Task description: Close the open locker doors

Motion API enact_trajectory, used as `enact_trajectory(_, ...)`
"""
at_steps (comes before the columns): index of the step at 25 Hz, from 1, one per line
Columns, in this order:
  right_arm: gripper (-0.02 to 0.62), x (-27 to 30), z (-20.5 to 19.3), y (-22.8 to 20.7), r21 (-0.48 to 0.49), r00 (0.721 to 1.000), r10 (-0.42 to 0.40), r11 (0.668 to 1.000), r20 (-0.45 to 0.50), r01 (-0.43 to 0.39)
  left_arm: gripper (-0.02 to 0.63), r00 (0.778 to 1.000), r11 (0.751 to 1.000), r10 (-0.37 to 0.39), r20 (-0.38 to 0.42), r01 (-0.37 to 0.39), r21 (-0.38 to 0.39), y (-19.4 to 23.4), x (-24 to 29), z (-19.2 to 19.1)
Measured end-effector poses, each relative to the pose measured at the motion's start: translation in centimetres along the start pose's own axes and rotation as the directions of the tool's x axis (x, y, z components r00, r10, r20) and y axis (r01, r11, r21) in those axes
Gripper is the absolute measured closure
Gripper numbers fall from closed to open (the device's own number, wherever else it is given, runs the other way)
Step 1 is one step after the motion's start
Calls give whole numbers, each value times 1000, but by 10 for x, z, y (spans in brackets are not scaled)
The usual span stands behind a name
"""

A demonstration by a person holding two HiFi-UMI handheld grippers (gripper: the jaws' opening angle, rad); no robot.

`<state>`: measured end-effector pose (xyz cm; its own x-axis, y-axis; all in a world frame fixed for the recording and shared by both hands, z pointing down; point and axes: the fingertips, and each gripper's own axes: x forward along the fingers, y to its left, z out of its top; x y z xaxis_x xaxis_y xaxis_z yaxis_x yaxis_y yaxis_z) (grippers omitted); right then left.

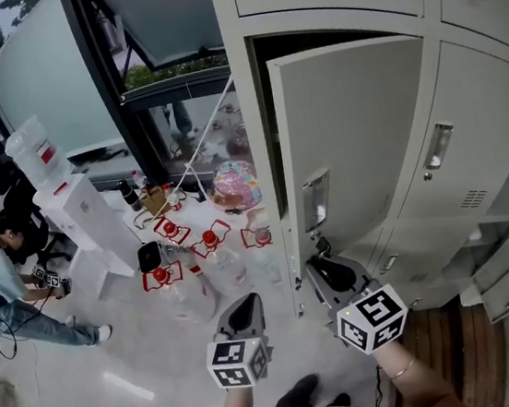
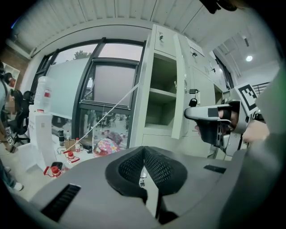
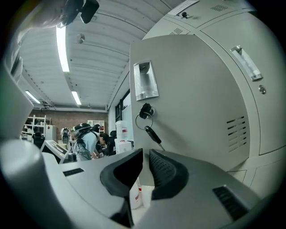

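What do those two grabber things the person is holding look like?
The left gripper and the right gripper are both grey, with jaws lined in black, bumpy pads. Each carries a white cube printed with black square markers. A thin bracelet circles the person's right wrist.

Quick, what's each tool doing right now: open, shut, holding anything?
Left tool: shut, holding nothing.
Right tool: open by a narrow gap, holding nothing.
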<state>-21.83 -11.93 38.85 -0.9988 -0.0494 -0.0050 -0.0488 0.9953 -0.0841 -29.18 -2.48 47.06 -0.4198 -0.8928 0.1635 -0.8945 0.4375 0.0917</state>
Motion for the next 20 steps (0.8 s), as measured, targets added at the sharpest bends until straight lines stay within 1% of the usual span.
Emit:
enact_trajectory(8, 560, 45, 1, -20, -67, 997, -68, 996, -34, 66, 586, 1000, 1000, -19, 1, 19, 1, 13, 19, 7)
enact_trajectory(12, 560, 62, -2, -37, -73, 992, -114, 991, -54, 110, 586, 1000, 1000, -19, 0, 19, -2, 22, 27, 9)
enact_trajectory(20, 560, 86, -9, -60, -80, 982, -175, 982, -76, 169, 586, 1000, 1000, -22, 0, 22, -5, 41, 40, 12)
